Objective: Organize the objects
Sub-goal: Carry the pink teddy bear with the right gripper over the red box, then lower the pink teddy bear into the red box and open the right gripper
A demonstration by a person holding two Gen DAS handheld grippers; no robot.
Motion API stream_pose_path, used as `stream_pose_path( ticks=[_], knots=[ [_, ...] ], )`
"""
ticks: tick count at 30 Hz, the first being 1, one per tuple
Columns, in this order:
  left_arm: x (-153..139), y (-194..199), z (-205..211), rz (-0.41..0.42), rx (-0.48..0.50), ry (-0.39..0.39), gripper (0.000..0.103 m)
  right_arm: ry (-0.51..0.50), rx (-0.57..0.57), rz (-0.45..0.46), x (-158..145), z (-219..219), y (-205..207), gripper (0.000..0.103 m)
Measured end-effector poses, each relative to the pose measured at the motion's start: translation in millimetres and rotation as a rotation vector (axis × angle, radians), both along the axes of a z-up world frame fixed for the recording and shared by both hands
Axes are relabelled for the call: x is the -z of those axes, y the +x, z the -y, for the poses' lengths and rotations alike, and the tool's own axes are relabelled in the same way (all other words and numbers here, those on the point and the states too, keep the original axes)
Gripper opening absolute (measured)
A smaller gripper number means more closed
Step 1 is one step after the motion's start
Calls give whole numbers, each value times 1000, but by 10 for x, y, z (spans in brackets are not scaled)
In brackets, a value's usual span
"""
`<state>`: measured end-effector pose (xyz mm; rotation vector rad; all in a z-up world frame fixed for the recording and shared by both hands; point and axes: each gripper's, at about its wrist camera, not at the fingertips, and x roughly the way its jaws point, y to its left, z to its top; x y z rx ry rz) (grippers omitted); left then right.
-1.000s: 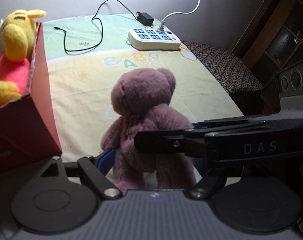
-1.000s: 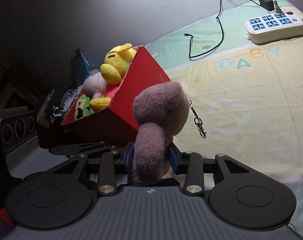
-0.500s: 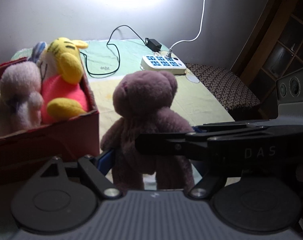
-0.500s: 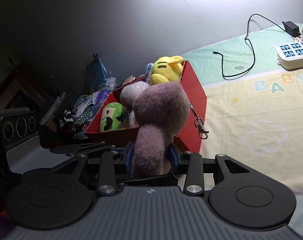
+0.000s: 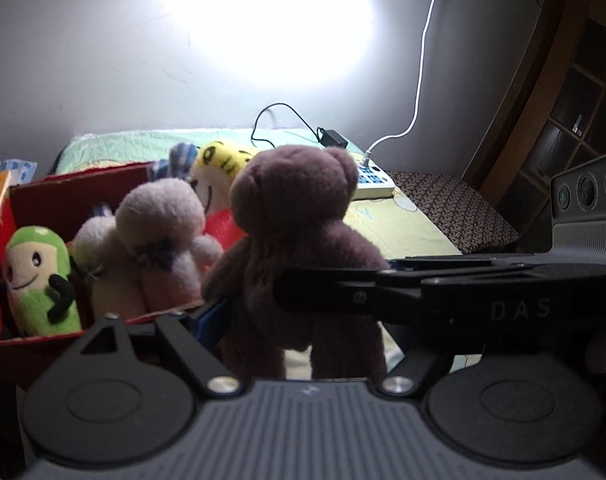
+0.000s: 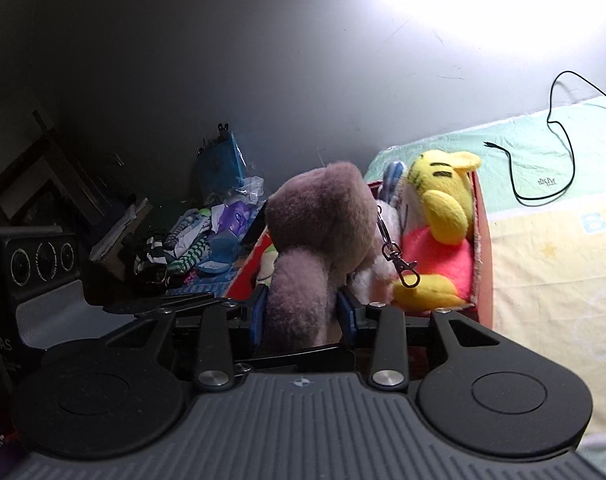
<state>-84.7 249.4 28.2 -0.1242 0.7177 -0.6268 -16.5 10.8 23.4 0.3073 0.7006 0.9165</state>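
Note:
A purple teddy bear (image 5: 299, 248) hangs upright in the air, seen from behind, held by both grippers. My left gripper (image 5: 299, 320) is shut on its lower body; one blue pad (image 5: 211, 316) shows, the other is hidden behind the right gripper's arm (image 5: 423, 292) crossing in front. In the right wrist view my right gripper (image 6: 303, 312) is shut on a limb of the bear (image 6: 323, 220), and a metal clip (image 6: 403, 268) dangles from the head. The bear hangs at the near edge of the red box (image 5: 75, 184), which holds green (image 5: 39, 276), pale pink (image 5: 159, 240) and yellow (image 6: 443, 208) plush toys.
The box stands on a pastel bed sheet (image 6: 551, 240). A white power strip (image 5: 373, 182), a black cable (image 6: 563, 152) and a dark patterned cushion (image 5: 455, 208) lie beyond. A wooden cabinet (image 5: 563, 80) stands at the right. Clutter (image 6: 207, 232) is piled left of the box.
Both grippers have lifted the bear and carried it toward the red box. The box and its toys, earlier at the side, now sit right beside the bear.

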Motion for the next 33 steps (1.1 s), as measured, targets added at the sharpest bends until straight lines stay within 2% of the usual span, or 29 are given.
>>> stream_pose_path(
  ticks=[10, 15, 21, 26, 30, 33],
  knots=[
    [-228, 217, -559, 86, -72, -11, 80, 30, -48, 84, -182, -616, 158, 39],
    [-218, 367, -745, 94, -123, -13, 80, 11, -73, 123, -153, -881, 312, 39],
    [-39, 636, -902, 40, -167, -18, 80, -19, -74, 72, 69, -1080, 532, 39],
    [197, 805, -919, -19, -175, -4, 80, -54, -62, 40, 247, -1135, 642, 39],
    [327, 878, -892, -52, -169, 12, 80, -62, -58, -21, 371, -1152, 760, 38],
    [404, 938, -875, -70, -166, 19, 80, -77, -66, -12, 426, -1206, 802, 38]
  ],
)
